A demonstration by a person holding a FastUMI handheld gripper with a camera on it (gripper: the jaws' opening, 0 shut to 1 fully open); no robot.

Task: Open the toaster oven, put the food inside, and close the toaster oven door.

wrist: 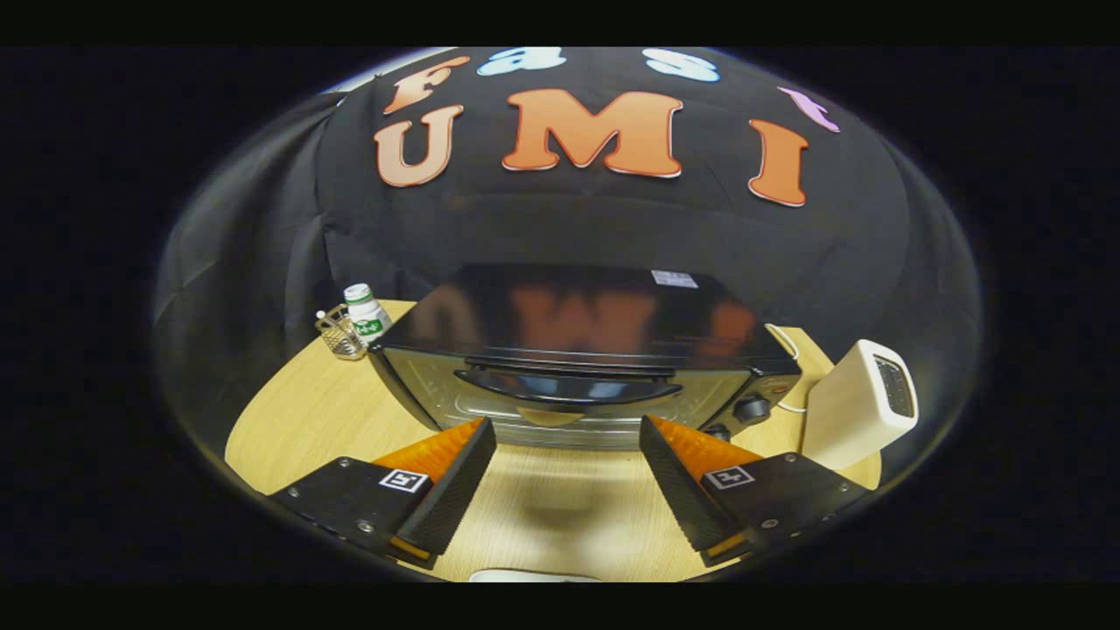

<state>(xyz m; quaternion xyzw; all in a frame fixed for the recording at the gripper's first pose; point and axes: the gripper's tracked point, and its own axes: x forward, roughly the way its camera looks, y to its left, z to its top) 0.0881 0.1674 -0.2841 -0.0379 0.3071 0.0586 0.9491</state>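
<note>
A black toaster oven [577, 350] stands on the wooden table [315, 420] just beyond my fingers, with its glass door shut. Its curved dark handle [567, 388] runs across the top of the door, a short way ahead of my fingertips. Two control knobs [751, 409] sit on the oven's right side. My gripper [567, 437] is open, the fingers spread wide with nothing between them, hovering above the table in front of the door. A sliver of a white object [525, 576] shows at the table's near edge below the fingers; I cannot tell what it is.
A white two-slot toaster [862, 402] stands right of the oven, close to my right finger, with a white cord [787, 346] behind it. Left of the oven are a small wire basket [339, 337] and a white bottle with a green label [367, 315].
</note>
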